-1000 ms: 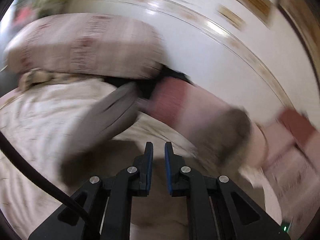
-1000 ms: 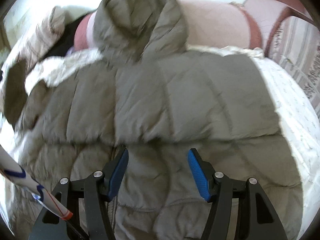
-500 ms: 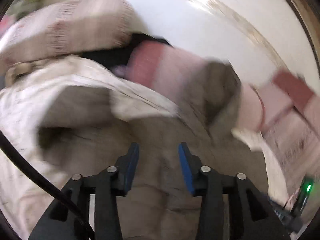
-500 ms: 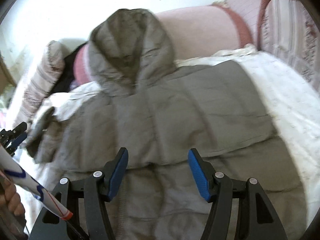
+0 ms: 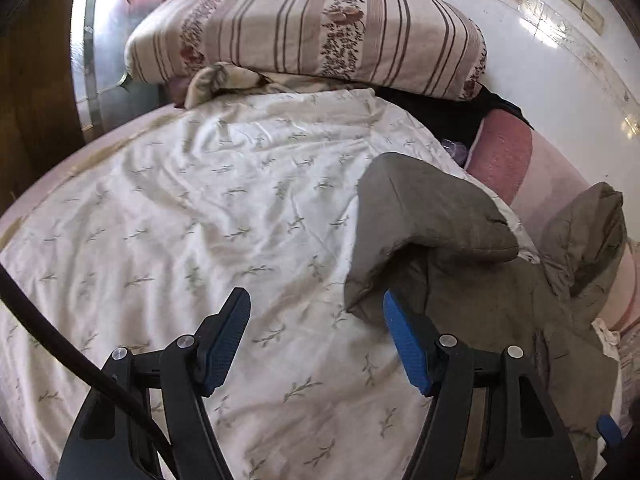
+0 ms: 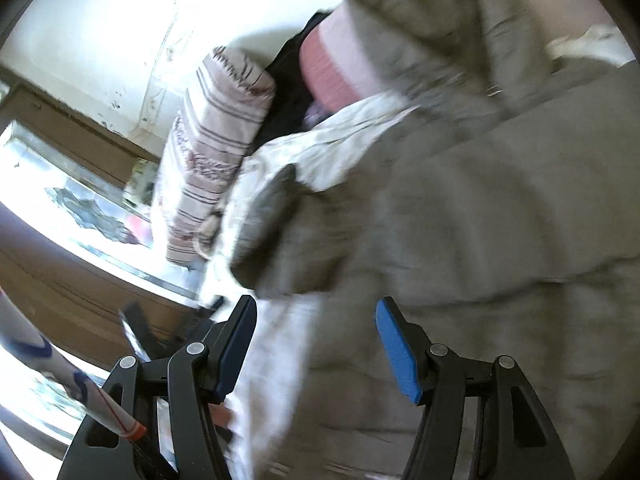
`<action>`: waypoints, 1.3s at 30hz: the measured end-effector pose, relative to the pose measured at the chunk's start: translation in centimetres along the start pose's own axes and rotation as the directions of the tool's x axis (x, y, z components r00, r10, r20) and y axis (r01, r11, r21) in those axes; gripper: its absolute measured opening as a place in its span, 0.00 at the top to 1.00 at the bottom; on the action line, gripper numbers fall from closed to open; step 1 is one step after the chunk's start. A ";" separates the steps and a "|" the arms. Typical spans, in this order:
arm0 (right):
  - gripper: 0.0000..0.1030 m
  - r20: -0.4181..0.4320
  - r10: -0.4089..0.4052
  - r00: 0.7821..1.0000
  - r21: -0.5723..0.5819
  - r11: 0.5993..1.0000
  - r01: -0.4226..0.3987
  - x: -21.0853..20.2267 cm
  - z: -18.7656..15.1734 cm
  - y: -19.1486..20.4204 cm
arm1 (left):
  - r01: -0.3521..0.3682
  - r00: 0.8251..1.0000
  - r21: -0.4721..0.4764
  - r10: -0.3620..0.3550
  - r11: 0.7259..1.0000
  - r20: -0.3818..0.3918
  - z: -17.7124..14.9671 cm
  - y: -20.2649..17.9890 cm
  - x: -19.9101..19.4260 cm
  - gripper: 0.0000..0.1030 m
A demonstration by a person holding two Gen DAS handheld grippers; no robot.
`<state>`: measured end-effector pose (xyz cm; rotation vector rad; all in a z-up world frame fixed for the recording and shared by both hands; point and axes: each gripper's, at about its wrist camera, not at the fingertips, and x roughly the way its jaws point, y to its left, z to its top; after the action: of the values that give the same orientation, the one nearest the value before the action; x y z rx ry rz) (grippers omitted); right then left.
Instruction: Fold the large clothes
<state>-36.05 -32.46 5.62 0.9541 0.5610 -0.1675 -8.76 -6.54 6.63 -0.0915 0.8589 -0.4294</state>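
Along the right side of the left wrist view, an olive-grey padded jacket (image 5: 480, 280) lies on a bed, one sleeve (image 5: 424, 208) folded back over its body and the hood (image 5: 588, 236) resting at the far right against a pink bolster (image 5: 504, 152). Under it spreads a white duvet (image 5: 200, 220) printed with small leaf sprigs, filling the centre and left of the frame. At the bottom, the left gripper (image 5: 316, 340) has its blue-padded fingers spread wide with nothing between them (the right-hand pad sits just at the jacket's near edge, though contact is hard to judge). A black cable (image 5: 72, 360) crosses the lower left. At the top lies a striped floral pillow (image 5: 304, 28), with a white wall (image 5: 540, 40) to the upper right. The right wrist view is tilted and motion-blurred: the jacket (image 6: 480, 220) fills its right half, the duvet (image 6: 280, 360) shows pale in the lower middle, and the striped pillow (image 6: 216, 144) stands left of centre. The right gripper (image 6: 316, 344) is also spread wide and empty, hovering over the jacket's edge. A white stick with blue and red marks (image 6: 72, 380) crosses the lower left corner.
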 end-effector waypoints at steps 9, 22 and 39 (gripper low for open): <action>0.35 -0.055 0.014 0.998 0.072 0.997 -0.010 12.9 4.2 4.7 | -0.012 1.000 0.025 0.011 1.000 0.017 2.0 0.2 0.2 0.33; 0.80 -0.031 -0.035 0.999 0.107 0.994 0.038 19.4 7.6 3.7 | 0.008 1.000 -0.005 -0.008 1.000 -0.025 2.6 1.0 1.4 0.33; 0.81 0.355 -0.190 0.915 -0.121 0.962 0.246 -6.6 4.1 1.1 | 0.171 0.984 0.044 -0.168 0.984 -0.064 0.5 -3.3 1.1 0.33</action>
<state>-39.66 -35.86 11.77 0.6800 0.3523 -0.4733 -8.83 -10.01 6.98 -0.1069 0.9020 -0.6159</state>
